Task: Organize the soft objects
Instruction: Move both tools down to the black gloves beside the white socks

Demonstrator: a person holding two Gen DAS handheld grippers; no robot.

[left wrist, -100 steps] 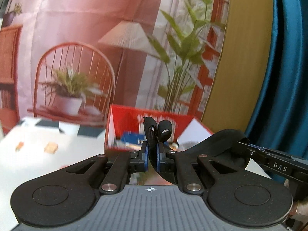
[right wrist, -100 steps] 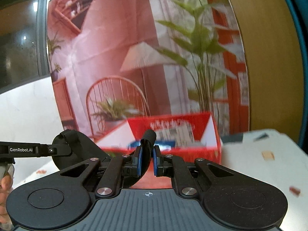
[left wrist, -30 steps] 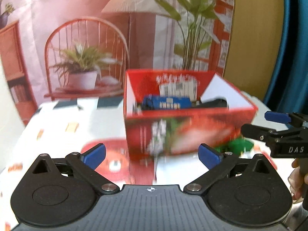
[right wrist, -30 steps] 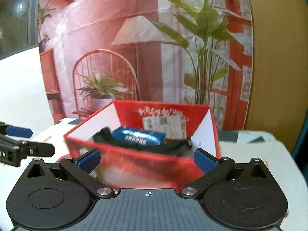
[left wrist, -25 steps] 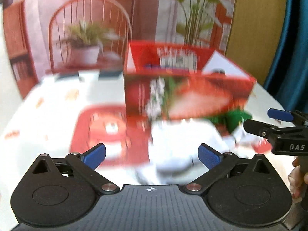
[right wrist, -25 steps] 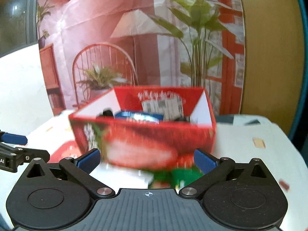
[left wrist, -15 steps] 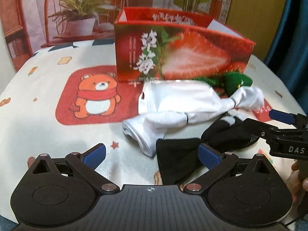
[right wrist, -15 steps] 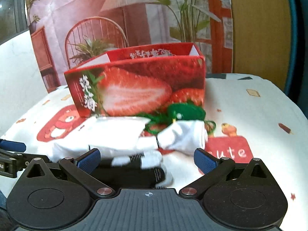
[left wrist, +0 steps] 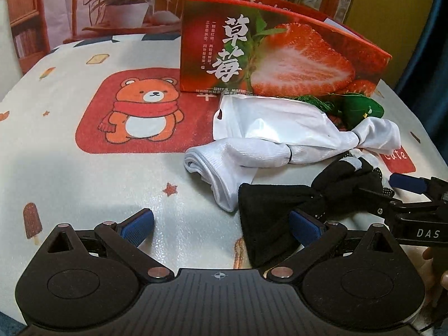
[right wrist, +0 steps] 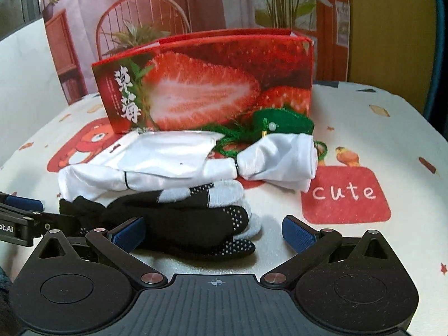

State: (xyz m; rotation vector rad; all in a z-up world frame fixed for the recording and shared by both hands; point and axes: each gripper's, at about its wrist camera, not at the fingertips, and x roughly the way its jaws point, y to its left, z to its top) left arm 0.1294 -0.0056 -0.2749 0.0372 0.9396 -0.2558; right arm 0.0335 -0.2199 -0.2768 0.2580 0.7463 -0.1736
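A pile of soft things lies on the table in front of the red strawberry box (left wrist: 280, 56). It holds a white sock (left wrist: 224, 162), a white plastic bag (left wrist: 268, 117), a green tasselled pouch (left wrist: 361, 109) and a black sock (left wrist: 268, 210). My left gripper (left wrist: 221, 224) is open and low over the table, its right finger beside the black sock's edge. My right gripper (right wrist: 214, 231) is open too, and a black sock with grip dots (right wrist: 196, 218) lies just ahead between its fingers. White socks (right wrist: 280, 156), the green pouch (right wrist: 280, 123) and the box (right wrist: 210, 84) lie beyond.
The tablecloth (left wrist: 84, 173) has a bear patch (left wrist: 140, 109) to the left of the pile and a red "cute" patch (right wrist: 344, 193) to its right. Behind the box hangs a printed backdrop (right wrist: 134, 8). A blue curtain (left wrist: 431, 56) closes the far right.
Both grippers were shut on a black sock above the box, then opened with the sock left inside. Since then both have dropped low and closer to the pile in front.
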